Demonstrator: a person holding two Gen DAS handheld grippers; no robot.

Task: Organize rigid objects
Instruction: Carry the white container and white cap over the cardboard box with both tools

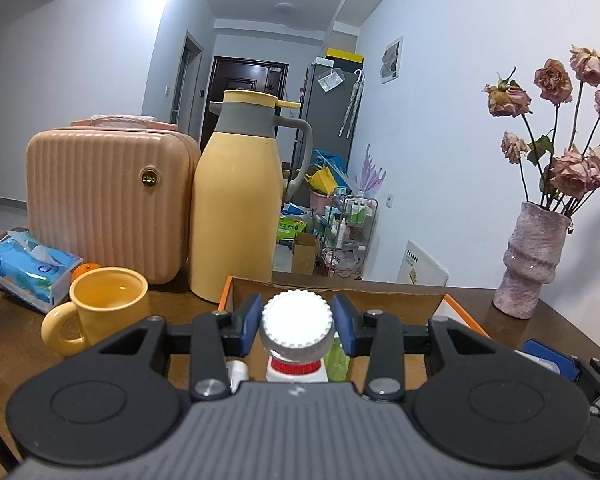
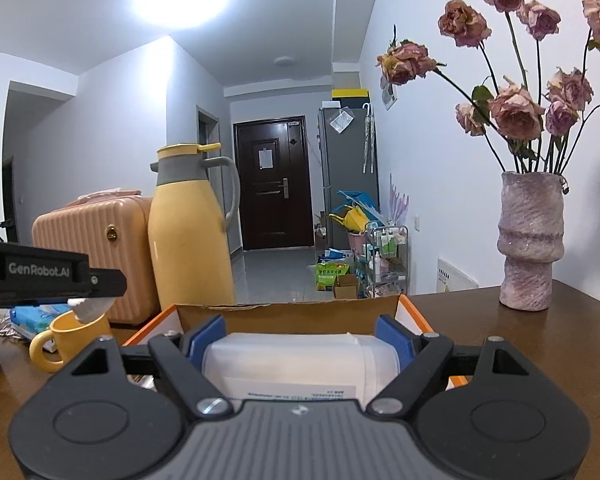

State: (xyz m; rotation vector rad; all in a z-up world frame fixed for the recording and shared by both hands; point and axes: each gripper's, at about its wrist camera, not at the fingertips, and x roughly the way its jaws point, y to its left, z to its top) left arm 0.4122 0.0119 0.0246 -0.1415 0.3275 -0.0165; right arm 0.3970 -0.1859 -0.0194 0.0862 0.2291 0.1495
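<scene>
My left gripper is shut on a small bottle with a white ribbed cap and a red-and-white label. It holds the bottle just above the near part of an open cardboard box with orange edges. A green item and a small white bottle lie inside the box. My right gripper is shut on a wide white plastic jar, which lies sideways between the blue pads. It hangs at the near edge of the same box. The capped bottle shows at the left of the right wrist view.
On the brown wooden table, left of the box, stand a yellow mug, a tall yellow thermos jug, a ribbed pink case and a blue tissue pack. A pink vase of dried roses stands at the right.
</scene>
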